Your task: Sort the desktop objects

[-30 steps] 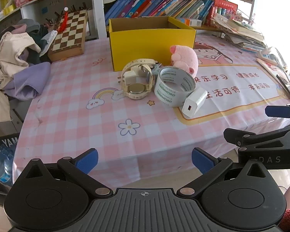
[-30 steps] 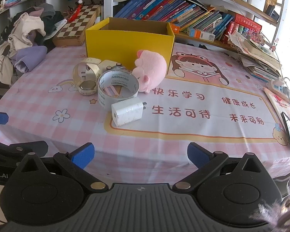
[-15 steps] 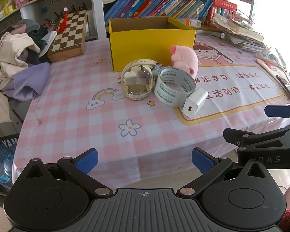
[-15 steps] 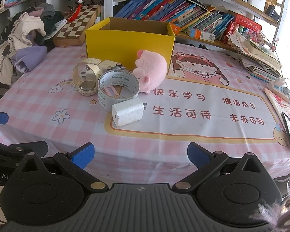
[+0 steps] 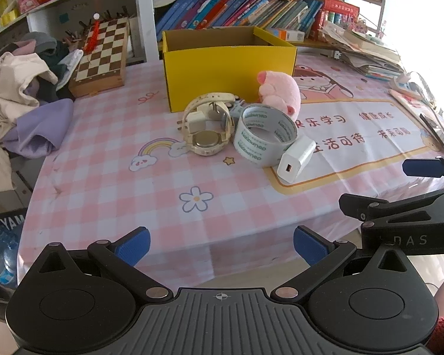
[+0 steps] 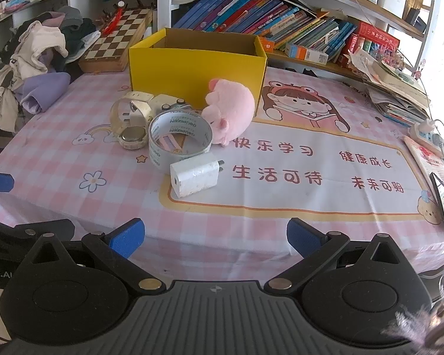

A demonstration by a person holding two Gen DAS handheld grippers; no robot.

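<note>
Both grippers are held at the near edge of the table [image 5: 109, 159], off the cloth. The left gripper [image 5: 221, 242] is spread wide w/ nothing between its 2 blue pads; the right gripper [image 6: 215, 234] is likewise spread & empty.

A cluster of 4 items is seen mid-table, just in front of the open yellow box [image 6: 196, 68]: a cream wristwatch [image 5: 207, 127] on the left, a roll of grey tape [image 6: 179, 139] touching it, a pink plush pig [image 6: 229, 111] behind the tape & against the box front, and a white USB charger [image 6: 194, 174] lying nearest, touching the tape's near-right rim.

A chessboard [image 5: 103, 51] & a heap of clothes [image 5: 20, 94] are seen at far left; books [image 6: 260, 22] are shelved behind the box.
</note>
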